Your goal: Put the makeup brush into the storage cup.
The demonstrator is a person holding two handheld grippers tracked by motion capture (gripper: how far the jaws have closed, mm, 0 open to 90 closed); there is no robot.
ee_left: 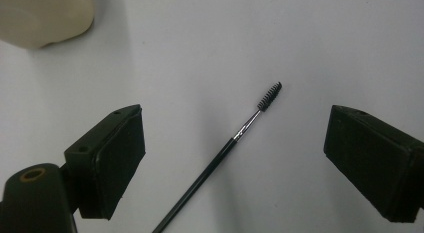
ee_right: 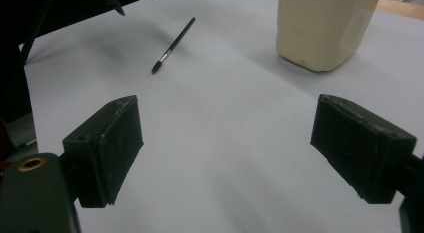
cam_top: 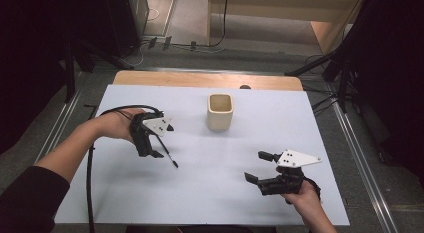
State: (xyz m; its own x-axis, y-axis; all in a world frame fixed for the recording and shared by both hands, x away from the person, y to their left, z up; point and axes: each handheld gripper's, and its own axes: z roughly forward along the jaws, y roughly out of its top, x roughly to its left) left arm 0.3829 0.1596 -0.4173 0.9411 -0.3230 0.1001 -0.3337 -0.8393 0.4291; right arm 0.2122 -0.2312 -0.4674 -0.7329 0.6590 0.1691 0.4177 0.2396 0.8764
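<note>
Hovering low over the bench's (cam_top: 200,193) left side, the left gripper (ee_left: 235,143) spreads its fingers wide around one thin brush (ee_left: 225,150) lying flat, one cream cup (cam_top: 220,112) farther off, right gripper (ee_right: 225,143) wide, near-right.

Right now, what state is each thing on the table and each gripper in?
Left gripper: open, jaws either side of the brush, not touching it.
Right gripper: open, holding nothing.
Spoolie brush: lying flat on the table, free.
Cream cup: upright, its mouth open, inside looks empty.
</note>
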